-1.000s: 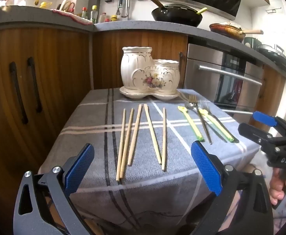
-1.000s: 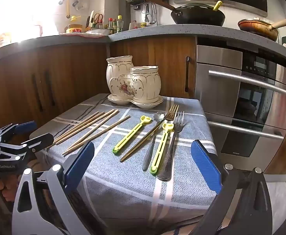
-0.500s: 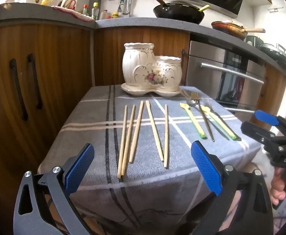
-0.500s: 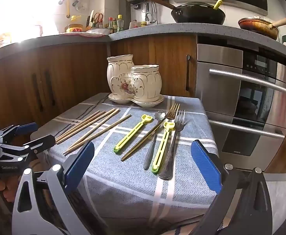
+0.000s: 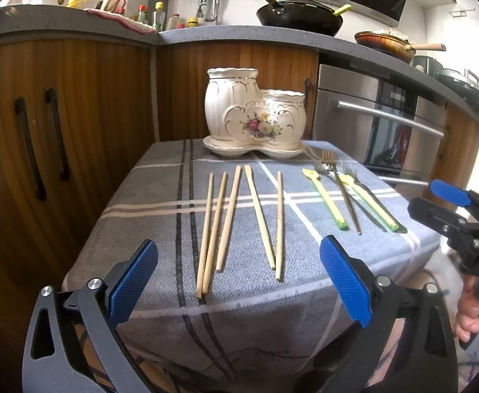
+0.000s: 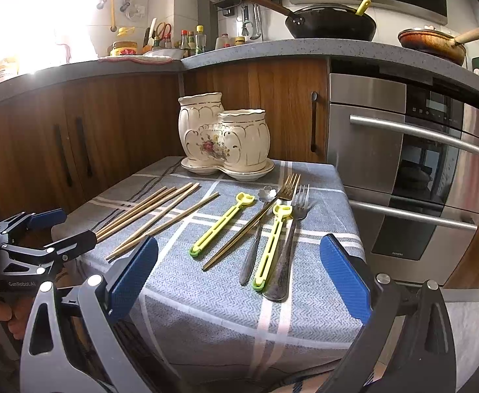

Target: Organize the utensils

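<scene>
A cream double ceramic utensil holder (image 5: 254, 114) (image 6: 223, 137) stands at the back of a small cloth-covered table (image 5: 161, 196) (image 6: 206, 294). Several wooden chopsticks (image 5: 226, 219) (image 6: 154, 213) lie on the left half. Two yellow-green plastic utensils (image 5: 326, 199) (image 6: 221, 226), forks (image 6: 285, 242) and a spoon lie on the right half. My left gripper (image 5: 239, 281) is open and empty, at the front edge before the chopsticks. My right gripper (image 6: 239, 275) is open and empty, at the front edge before the cutlery.
Wooden cabinets (image 5: 59, 124) close in the left and back. A steel oven (image 6: 419, 170) stands at the right. The counter above holds a black wok (image 6: 331, 23), a pan and bottles.
Both grippers have moved slightly forward toward the table; the utensils and holder look a little nearer. Nothing on the table has moved.
</scene>
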`<state>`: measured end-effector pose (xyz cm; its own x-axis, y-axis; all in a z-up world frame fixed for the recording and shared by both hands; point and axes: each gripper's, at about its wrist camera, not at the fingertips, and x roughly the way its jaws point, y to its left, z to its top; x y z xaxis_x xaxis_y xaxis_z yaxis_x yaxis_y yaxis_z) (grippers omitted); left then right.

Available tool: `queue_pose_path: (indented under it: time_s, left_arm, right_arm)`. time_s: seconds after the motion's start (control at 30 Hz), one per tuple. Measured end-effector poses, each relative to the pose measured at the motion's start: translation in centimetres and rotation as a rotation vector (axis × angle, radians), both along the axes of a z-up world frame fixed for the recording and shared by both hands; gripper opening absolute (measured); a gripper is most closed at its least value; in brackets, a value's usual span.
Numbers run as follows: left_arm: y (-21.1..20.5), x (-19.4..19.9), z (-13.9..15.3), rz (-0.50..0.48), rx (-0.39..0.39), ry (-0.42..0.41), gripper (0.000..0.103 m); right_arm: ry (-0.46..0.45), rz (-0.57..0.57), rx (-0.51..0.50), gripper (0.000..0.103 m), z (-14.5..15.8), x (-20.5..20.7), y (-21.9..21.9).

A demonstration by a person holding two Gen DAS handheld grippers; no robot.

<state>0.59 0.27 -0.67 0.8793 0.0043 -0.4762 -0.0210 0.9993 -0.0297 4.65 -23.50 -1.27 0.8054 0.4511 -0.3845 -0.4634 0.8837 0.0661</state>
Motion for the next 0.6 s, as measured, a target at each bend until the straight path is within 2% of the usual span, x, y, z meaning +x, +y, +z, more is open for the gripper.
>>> queue_pose_path:
  time_s: [0.6]
  left_arm:
    - [-0.26, 0.33, -0.07, -0.008, 0.03, 0.011, 0.098]
  right_arm:
    - [0.029, -0.023, 0.016, 0.097, -0.21, 0.65, -0.46]
